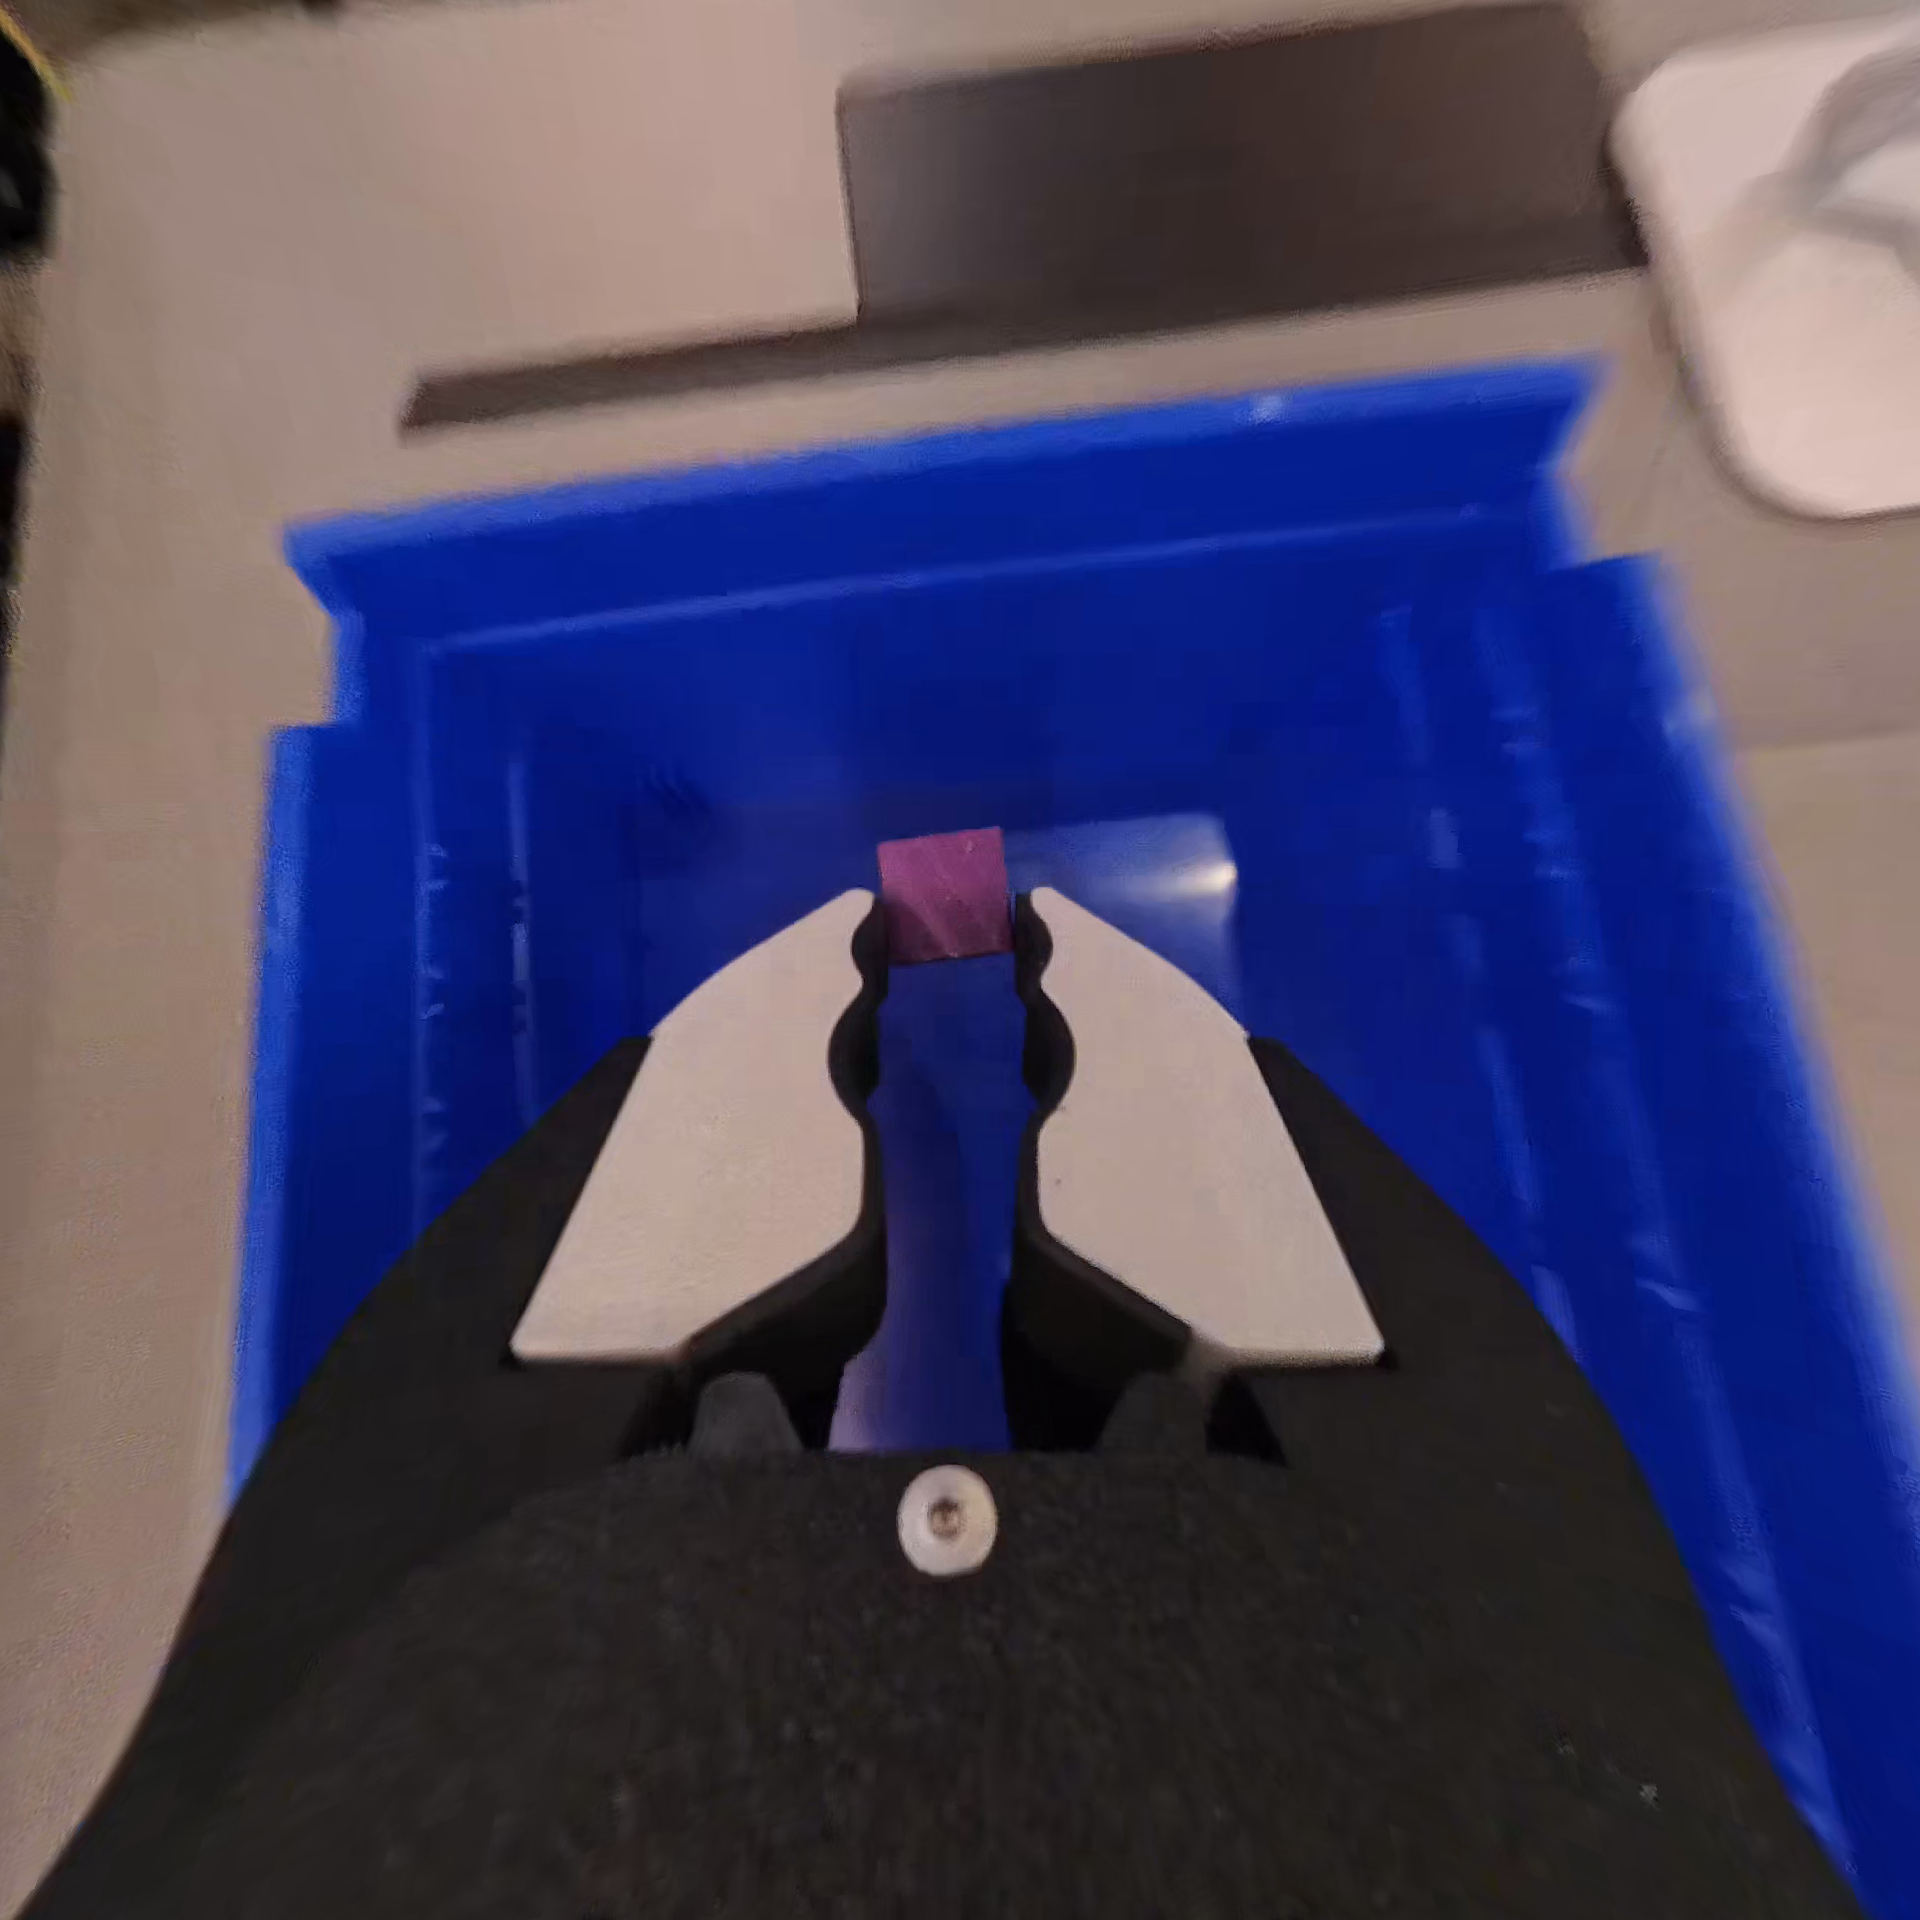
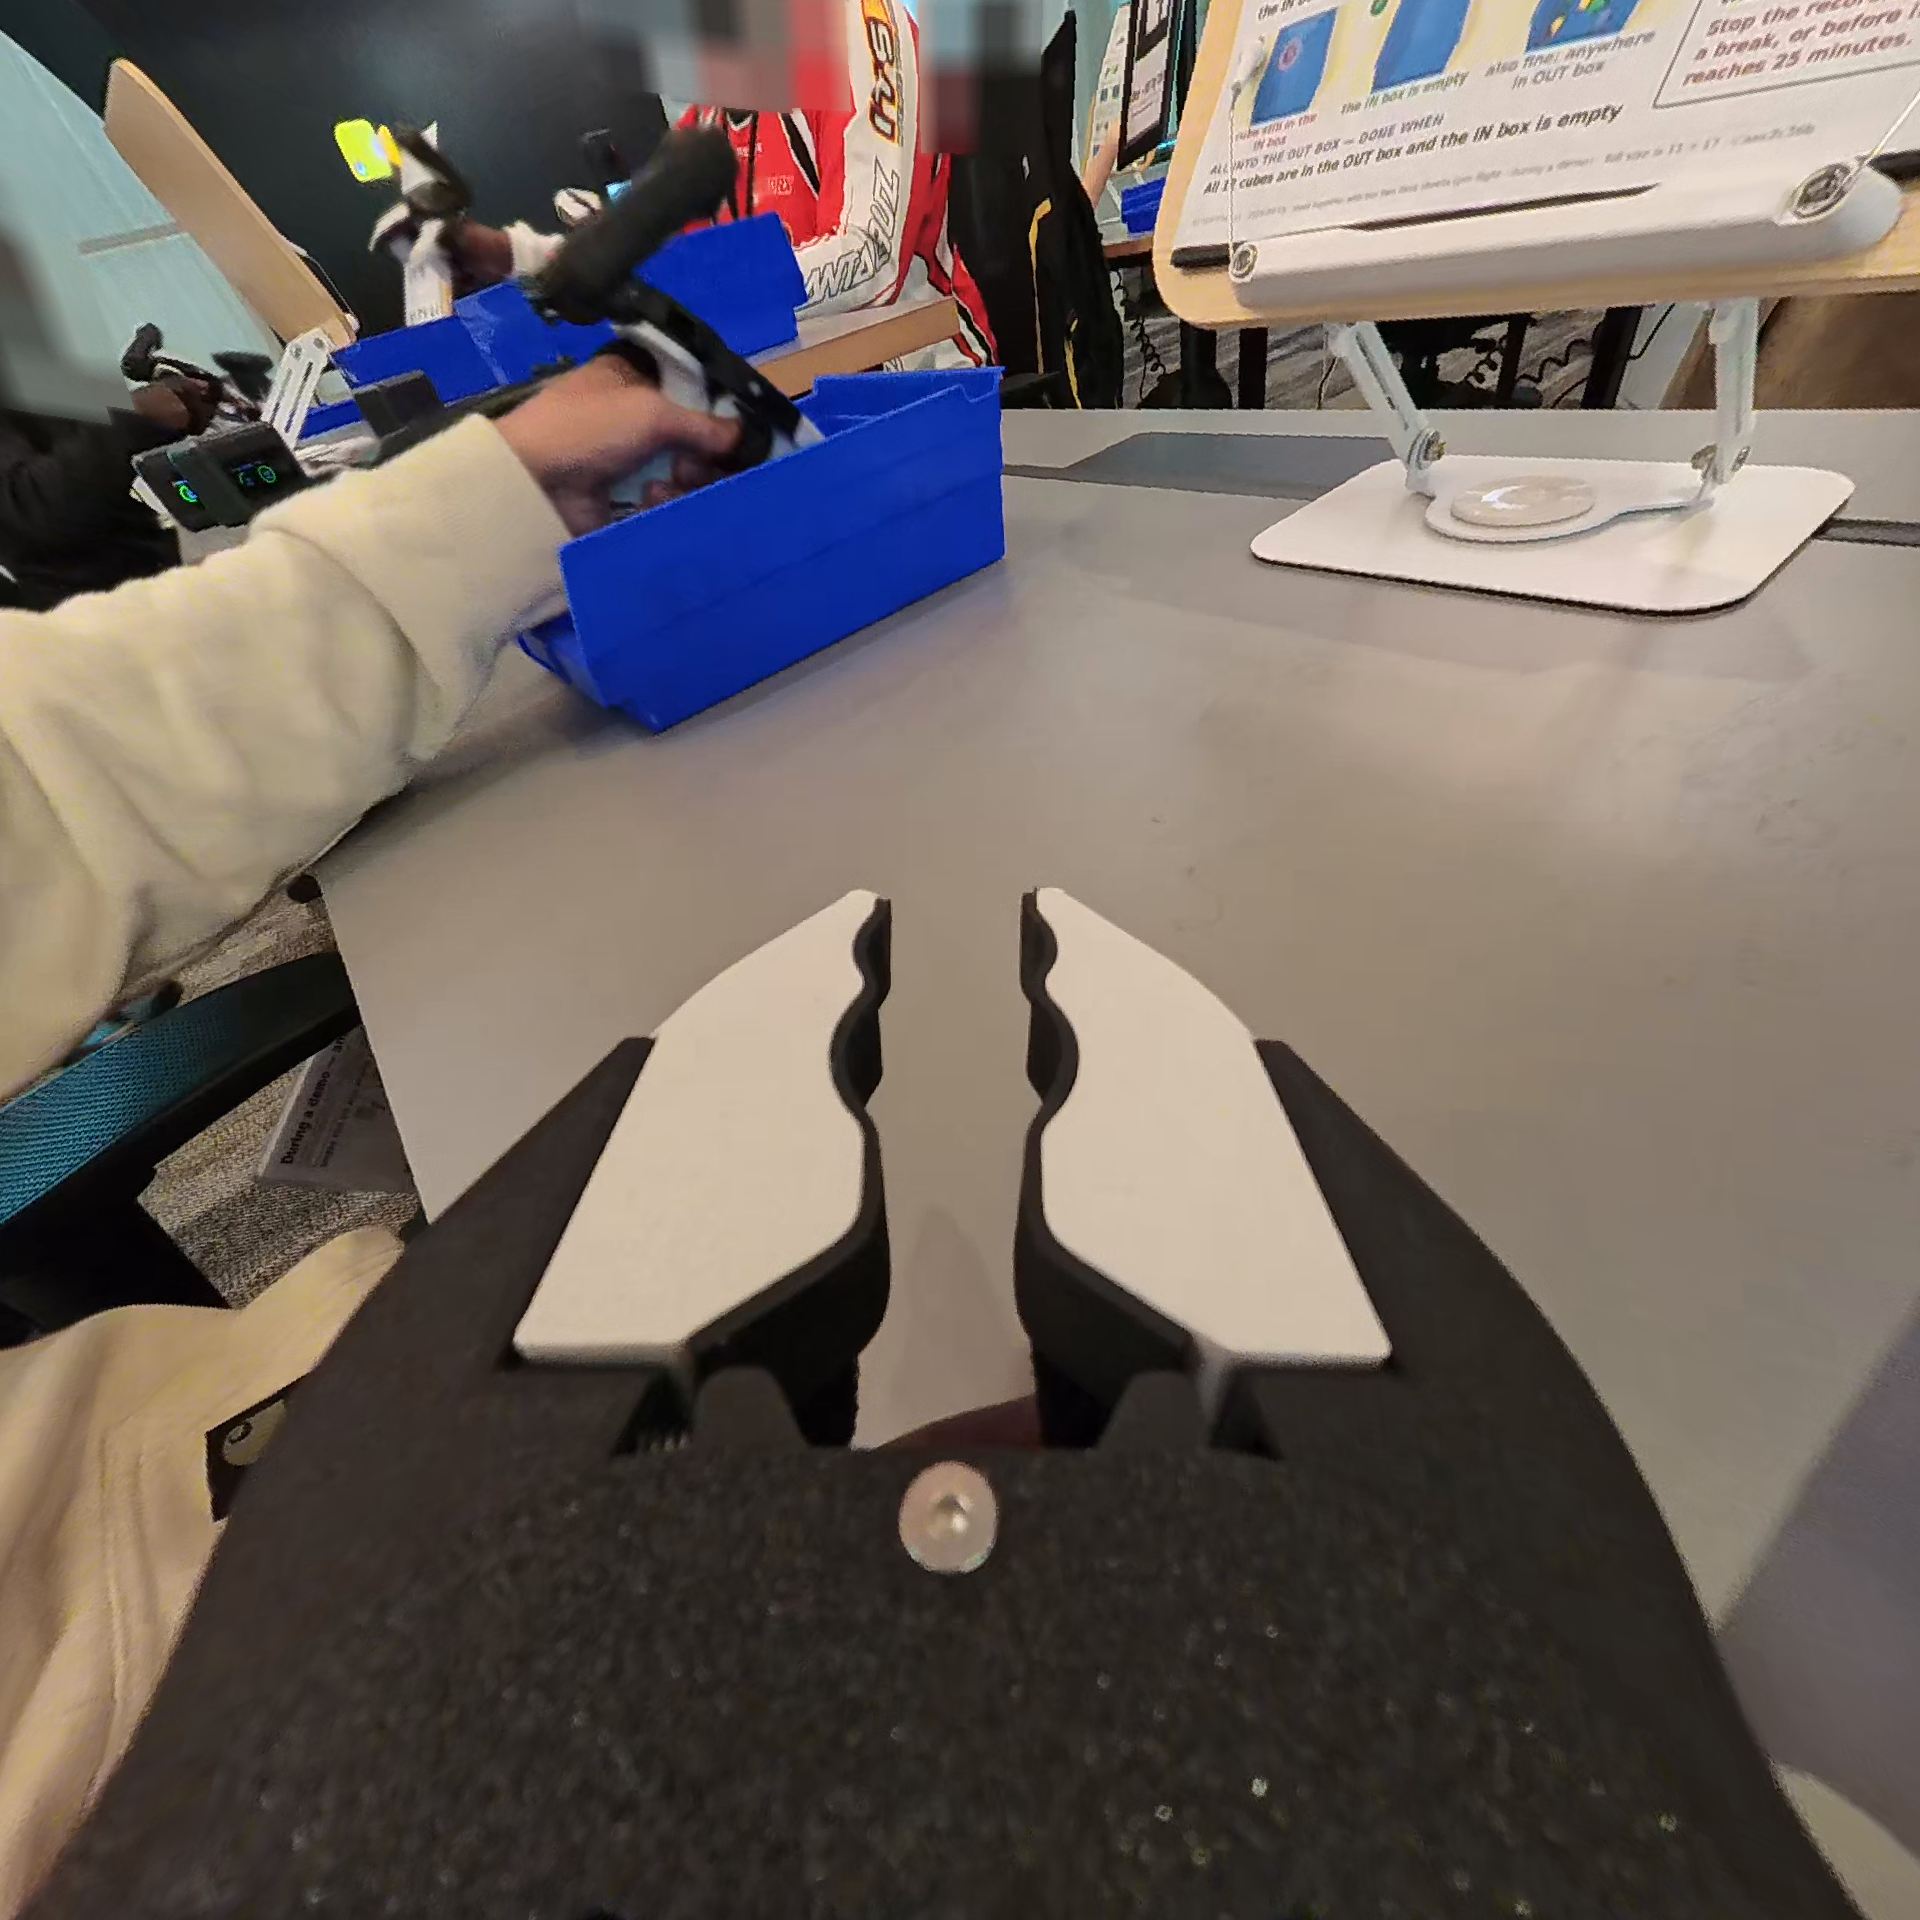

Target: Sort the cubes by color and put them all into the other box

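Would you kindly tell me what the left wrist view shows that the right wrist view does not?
Only the left wrist view shows the purple cube pinched at the left gripper fingertips, over the box's inside. Only the right wrist view shows the right gripper, open over the grey table, and the sleeved arm reaching in. Both show the blue box and the white stand base.

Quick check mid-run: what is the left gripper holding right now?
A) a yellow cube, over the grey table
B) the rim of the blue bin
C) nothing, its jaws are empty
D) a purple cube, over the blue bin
D: in the left wrist view the left gripper pinches a purple cube at its fingertips, with the inside of the blue bin right behind it.
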The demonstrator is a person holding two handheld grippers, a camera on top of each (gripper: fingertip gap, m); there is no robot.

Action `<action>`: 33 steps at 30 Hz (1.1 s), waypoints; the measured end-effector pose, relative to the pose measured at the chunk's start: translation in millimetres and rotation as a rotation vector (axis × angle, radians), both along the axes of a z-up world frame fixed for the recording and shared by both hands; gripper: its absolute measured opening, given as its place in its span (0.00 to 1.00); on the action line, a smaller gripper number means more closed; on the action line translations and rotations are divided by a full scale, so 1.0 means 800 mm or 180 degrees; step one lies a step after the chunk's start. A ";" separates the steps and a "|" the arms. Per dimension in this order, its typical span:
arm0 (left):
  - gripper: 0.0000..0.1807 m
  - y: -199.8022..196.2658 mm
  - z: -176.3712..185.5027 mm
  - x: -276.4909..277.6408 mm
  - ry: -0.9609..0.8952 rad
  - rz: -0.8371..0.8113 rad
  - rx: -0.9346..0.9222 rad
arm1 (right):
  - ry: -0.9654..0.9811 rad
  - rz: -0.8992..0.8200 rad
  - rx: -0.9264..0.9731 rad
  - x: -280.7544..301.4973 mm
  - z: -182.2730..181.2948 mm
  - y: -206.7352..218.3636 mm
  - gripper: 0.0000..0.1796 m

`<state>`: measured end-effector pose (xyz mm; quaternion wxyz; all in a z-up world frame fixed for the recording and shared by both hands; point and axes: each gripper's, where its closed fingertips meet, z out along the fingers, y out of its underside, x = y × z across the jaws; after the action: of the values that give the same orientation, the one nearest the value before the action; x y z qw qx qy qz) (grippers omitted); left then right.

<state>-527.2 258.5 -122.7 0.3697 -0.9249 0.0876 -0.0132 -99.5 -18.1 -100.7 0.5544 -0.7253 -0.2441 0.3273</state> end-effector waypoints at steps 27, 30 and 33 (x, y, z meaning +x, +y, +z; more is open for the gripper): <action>0.12 -0.246 0.104 0.207 -0.1123 -0.1213 0.1668 | -0.0249 -0.0431 0.0140 0.031 0.005 0.029 0.13; 0.12 -0.275 0.135 0.286 -0.1725 -0.2215 0.1646 | 0.0198 0.0022 -0.0176 0.002 0.024 0.026 0.14; 0.12 -0.314 0.158 0.359 -0.1968 -0.3212 0.1711 | 0.0940 0.0810 -0.0838 -0.041 0.059 0.011 0.17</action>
<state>-239.9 7.2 3.9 0.5448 -0.5989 0.4012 -0.4285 -132.1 -9.0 -53.5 0.4390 -0.6989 -0.2050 0.5260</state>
